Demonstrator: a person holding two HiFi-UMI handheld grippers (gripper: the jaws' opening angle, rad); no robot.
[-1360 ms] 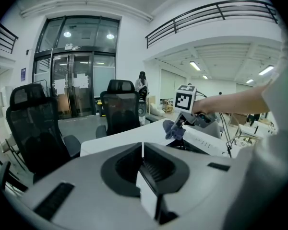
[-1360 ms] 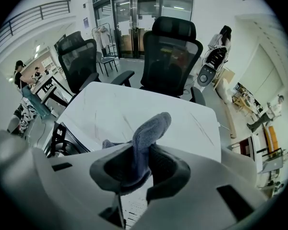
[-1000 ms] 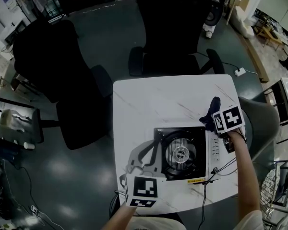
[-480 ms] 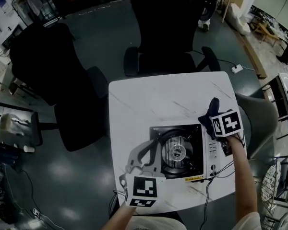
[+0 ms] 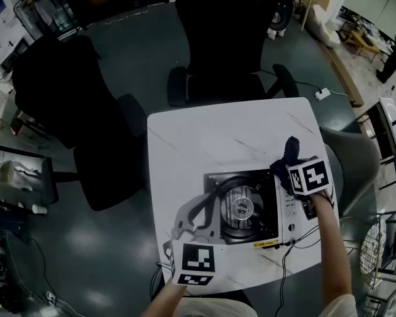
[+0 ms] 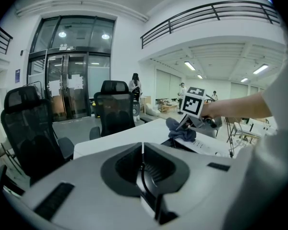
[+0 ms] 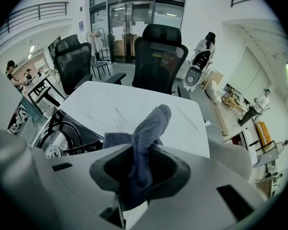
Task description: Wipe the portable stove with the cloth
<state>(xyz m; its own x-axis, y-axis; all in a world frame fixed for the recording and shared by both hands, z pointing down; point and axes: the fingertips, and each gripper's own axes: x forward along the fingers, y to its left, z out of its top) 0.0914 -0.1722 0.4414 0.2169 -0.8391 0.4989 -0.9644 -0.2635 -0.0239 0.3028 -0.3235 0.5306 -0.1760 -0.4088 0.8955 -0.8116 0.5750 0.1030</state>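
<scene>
The portable stove (image 5: 243, 207) sits on the near right part of the white table (image 5: 204, 144); its black top holds a round burner, and a white control strip runs along its right side. My right gripper (image 5: 288, 169) hovers at the stove's far right corner, shut on a dark blue cloth (image 5: 286, 154). In the right gripper view the cloth (image 7: 151, 126) stands up out of the right gripper (image 7: 138, 174), with the stove (image 7: 62, 138) down to the left. My left gripper (image 5: 197, 211) is by the stove's near left corner. In its own view the left gripper (image 6: 143, 164) is shut on nothing, and the cloth (image 6: 181, 131) shows beyond.
Black office chairs stand at the table's far side (image 5: 221, 38) and to its left (image 5: 66, 104), and a grey chair (image 5: 353, 164) is at its right. A cable (image 5: 287, 256) runs off the stove's near right corner over the table edge.
My right gripper with the cloth has shifted slightly nearer along the stove's right edge. The left gripper has stayed where it was.
</scene>
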